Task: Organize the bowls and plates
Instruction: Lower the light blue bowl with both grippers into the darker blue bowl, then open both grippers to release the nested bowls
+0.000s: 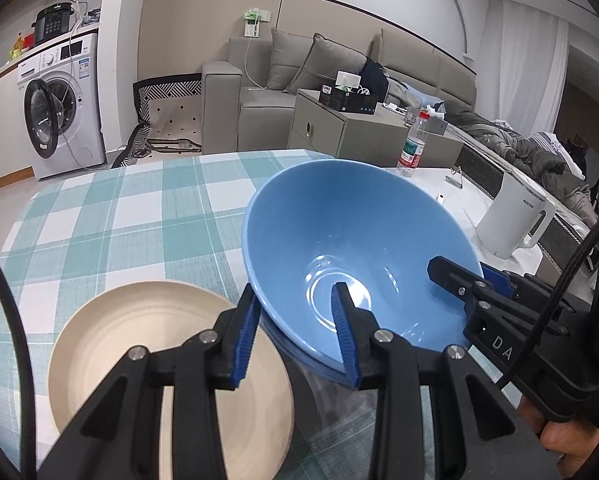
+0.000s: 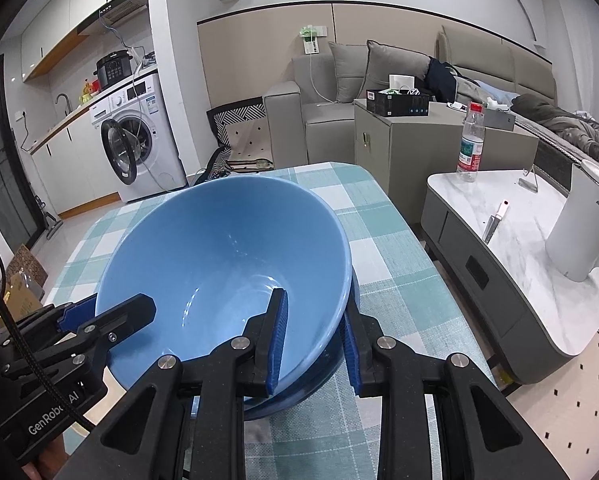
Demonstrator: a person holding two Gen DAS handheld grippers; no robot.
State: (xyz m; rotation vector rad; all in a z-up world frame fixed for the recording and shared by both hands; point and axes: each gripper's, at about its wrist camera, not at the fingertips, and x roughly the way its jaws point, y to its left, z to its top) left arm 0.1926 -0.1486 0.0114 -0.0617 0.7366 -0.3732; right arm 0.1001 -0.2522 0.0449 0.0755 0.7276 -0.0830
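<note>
The blue bowl (image 1: 351, 248) is glossy, deep and tipped on its side over the checked tablecloth (image 1: 111, 216), beside a cream plate (image 1: 99, 340). My left gripper (image 1: 299, 328) pinches its rim, one finger inside and one outside; my right gripper (image 2: 313, 340) clamps the opposite rim (image 2: 339, 308) the same way. Beyond the table stand a washing machine (image 1: 63, 104), grey sofa (image 1: 299, 64), water bottle (image 2: 470, 144) and white kettle (image 2: 587, 224).
</note>
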